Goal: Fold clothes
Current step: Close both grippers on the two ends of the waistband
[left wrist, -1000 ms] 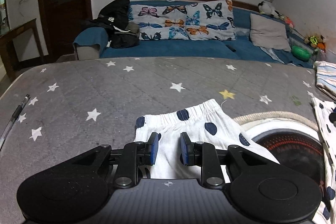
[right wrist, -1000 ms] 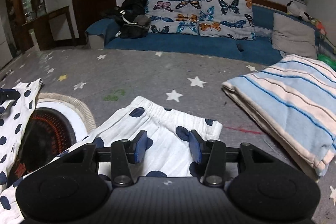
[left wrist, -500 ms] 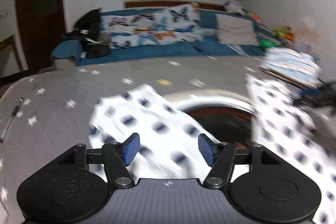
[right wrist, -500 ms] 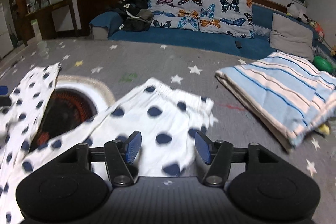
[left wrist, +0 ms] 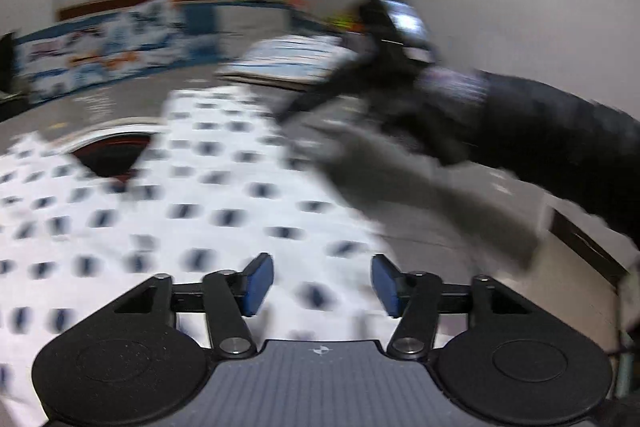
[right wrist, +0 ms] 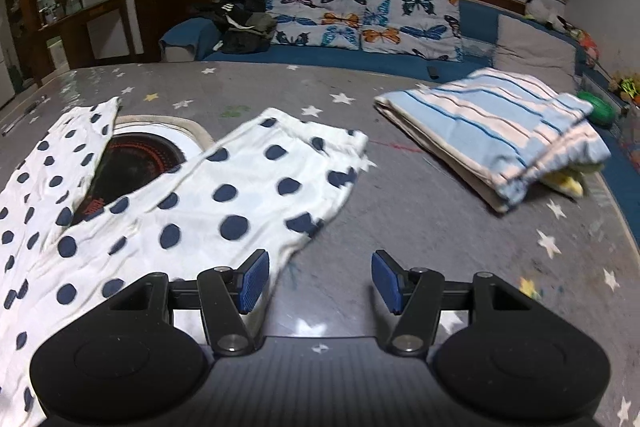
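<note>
Both tongs hung spread wide: the left gripper (left wrist: 322, 279) over the polka-dot garment (right wrist: 224, 195), the right gripper (right wrist: 320, 281) just off its near hem. The garment sprawled across the star-patterned surface (right wrist: 420, 227), bare cloth separating it from the folded striped blanket (right wrist: 496, 135) toward the far right edge.

Garment (right wrist: 208, 203) left; folded blanket (right wrist: 496, 135) right
</note>
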{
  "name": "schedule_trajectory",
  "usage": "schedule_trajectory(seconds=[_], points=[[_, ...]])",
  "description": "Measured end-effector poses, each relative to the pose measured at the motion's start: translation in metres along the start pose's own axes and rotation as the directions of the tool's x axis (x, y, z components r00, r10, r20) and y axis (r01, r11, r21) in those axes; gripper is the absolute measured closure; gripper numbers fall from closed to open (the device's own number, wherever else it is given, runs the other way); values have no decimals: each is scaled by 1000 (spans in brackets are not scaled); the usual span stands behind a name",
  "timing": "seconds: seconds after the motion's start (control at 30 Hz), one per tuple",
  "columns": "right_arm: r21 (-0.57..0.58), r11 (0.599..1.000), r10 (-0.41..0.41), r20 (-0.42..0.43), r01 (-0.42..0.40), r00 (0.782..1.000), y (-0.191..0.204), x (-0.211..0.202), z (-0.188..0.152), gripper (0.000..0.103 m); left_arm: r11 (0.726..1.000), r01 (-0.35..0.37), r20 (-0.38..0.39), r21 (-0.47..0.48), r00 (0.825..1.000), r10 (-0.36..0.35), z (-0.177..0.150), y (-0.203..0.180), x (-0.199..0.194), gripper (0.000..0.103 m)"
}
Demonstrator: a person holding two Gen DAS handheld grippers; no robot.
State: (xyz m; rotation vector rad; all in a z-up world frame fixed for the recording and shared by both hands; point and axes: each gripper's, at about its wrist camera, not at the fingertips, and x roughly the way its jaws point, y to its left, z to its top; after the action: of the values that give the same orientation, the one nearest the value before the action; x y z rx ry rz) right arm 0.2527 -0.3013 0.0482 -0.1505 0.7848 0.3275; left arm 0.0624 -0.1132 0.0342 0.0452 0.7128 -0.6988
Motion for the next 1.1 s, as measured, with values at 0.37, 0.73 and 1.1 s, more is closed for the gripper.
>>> schedule_trajectory(seconds=[0.37,0.73,1.1], points=[[63,998,-14,-4,14,1000,-28,-1,-11,47,990,28,-128,136,992,-10,-19,-38,39,67],[120,992,37,18,-39,999,-36,29,14,60,996,78,-97,-40,992,-82,-12,-5,34,94],[133,990,34,12,-35,999,-32,92,58,61,966,123,1,-227,992,-126,-14,24,8,94]])
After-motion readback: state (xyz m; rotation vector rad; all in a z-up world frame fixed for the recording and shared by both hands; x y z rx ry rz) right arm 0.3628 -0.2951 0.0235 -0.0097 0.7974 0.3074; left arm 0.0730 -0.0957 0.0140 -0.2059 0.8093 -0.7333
